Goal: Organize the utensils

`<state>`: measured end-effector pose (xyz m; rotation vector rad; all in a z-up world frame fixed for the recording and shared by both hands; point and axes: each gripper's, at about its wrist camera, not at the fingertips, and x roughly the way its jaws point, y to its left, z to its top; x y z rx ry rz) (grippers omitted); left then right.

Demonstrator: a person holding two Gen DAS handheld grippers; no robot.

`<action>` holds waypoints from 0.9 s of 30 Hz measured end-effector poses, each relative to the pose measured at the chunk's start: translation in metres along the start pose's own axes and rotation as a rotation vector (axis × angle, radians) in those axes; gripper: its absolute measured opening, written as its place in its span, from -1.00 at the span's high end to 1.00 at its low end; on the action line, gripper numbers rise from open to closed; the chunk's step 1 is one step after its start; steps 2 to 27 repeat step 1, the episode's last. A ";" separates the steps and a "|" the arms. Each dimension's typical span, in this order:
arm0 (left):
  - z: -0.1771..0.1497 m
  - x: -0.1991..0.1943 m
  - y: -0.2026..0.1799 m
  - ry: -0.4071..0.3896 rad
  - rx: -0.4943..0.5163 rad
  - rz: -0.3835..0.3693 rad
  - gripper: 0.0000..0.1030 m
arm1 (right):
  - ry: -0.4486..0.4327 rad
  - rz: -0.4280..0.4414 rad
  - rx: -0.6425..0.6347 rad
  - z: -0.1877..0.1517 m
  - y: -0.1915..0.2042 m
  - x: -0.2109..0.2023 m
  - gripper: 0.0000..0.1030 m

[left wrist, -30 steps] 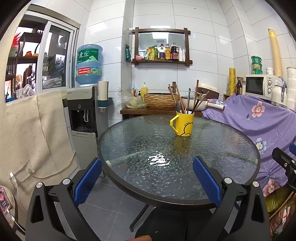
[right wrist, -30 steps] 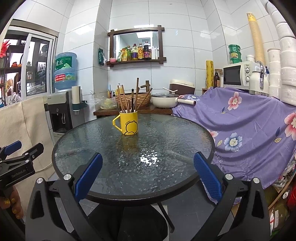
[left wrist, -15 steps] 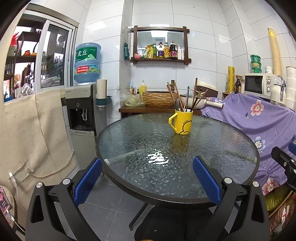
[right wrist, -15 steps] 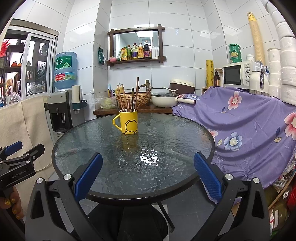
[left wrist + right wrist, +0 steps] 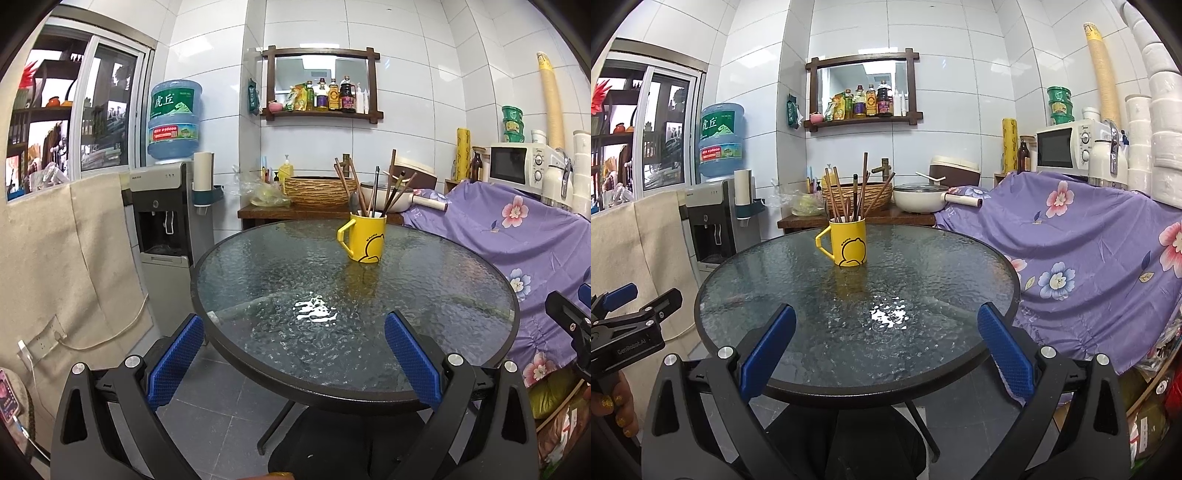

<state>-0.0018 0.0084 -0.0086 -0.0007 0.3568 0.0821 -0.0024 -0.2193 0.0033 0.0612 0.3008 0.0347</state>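
The utensils [image 5: 849, 199] all stand in the mug [image 5: 847, 242] at the frame's centre on the tabletop [image 5: 923, 295]. Both tongs, left [image 5: 295, 356] and right [image 5: 886, 350], gape empty at the near rim; organizing looks finished.

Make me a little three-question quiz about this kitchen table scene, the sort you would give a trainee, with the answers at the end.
1. True or false: the yellow mug lies tipped over on the glass table.
2. What does the mug hold? A) chopsticks and other utensils B) flowers C) nothing
3. Fill in: both the left gripper and the right gripper are ____ and hold nothing.

Key
1. False; it stands upright, handle pointing left in both views.
2. A
3. open; the blue pads stand wide apart over the near table edge.
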 end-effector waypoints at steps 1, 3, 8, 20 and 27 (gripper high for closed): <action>0.000 -0.001 -0.001 -0.002 0.003 0.002 -0.87 | 0.001 0.001 0.001 0.000 0.000 0.000 -0.89; 0.000 -0.001 -0.001 -0.002 0.003 0.002 -0.87 | 0.001 0.001 0.001 0.000 0.000 0.000 -0.89; 0.000 -0.001 -0.001 -0.002 0.003 0.002 -0.87 | 0.001 0.001 0.001 0.000 0.000 0.000 -0.89; 0.000 -0.001 -0.001 -0.002 0.003 0.002 -0.87 | 0.001 0.001 0.001 0.000 0.000 0.000 -0.89; 0.000 -0.001 -0.001 -0.002 0.003 0.002 -0.87 | 0.001 0.001 0.001 0.000 0.000 0.000 -0.89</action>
